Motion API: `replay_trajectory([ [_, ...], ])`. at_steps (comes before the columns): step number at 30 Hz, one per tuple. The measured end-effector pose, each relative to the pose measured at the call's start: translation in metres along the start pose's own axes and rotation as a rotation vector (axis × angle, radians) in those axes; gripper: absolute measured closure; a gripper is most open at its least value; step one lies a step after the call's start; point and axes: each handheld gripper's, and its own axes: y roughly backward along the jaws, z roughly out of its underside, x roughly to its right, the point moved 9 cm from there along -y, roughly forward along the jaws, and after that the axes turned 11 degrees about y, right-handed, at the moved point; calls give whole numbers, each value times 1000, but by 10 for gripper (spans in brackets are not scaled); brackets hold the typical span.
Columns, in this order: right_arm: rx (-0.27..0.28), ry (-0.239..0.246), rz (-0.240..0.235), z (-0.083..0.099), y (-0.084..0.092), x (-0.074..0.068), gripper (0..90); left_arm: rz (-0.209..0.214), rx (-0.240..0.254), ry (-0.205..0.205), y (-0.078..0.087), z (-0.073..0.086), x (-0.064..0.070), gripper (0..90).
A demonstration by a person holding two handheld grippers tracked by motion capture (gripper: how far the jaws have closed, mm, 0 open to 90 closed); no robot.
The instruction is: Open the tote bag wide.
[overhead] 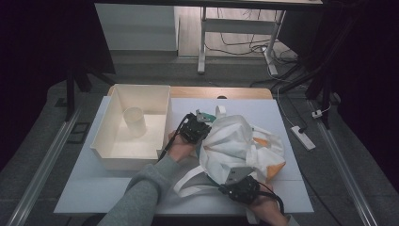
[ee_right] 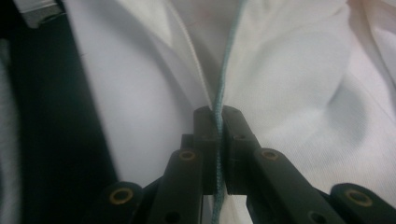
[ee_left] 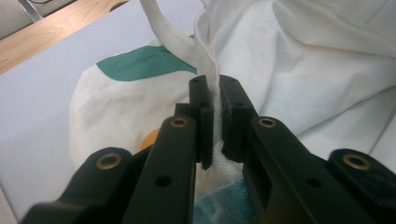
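Note:
A crumpled white cloth bag (overhead: 240, 141) with teal and orange patches lies on the white table top (overhead: 89, 188). My left gripper (overhead: 203, 133) is at the bag's left side. In the left gripper view the left gripper (ee_left: 215, 112) is shut on a fold of the bag's white rim (ee_left: 208, 60), just below a strap. My right gripper (overhead: 234, 175) is at the bag's near edge. In the right gripper view the right gripper (ee_right: 218, 135) is shut on a thin edge of the bag (ee_right: 289, 70) with a teal seam (ee_right: 224, 70).
A white open bin (overhead: 106, 132) stands at the table's left with a white cup (overhead: 134, 121) upright inside it. The bag's loose straps (overhead: 188, 181) trail toward the front edge. Desk legs, cables and a power strip (overhead: 303, 136) are on the floor beyond.

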Motion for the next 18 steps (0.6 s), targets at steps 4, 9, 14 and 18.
replay_trajectory([
  [4, 29, -13, -5, 8, 14, -14, 857, 24, -20, -1, 0, 6, 3, 850],
  [9, 41, -9, -14, 11, 31, -22, 858, 57, -50, -9, 0, 14, 9, 850],
  [14, -23, 22, -54, 18, 16, -26, 857, 40, -61, -22, 2, 21, 10, 850],
  [18, -43, 11, -73, 25, 8, -24, 853, 36, -65, -13, 1, 25, 7, 850],
])
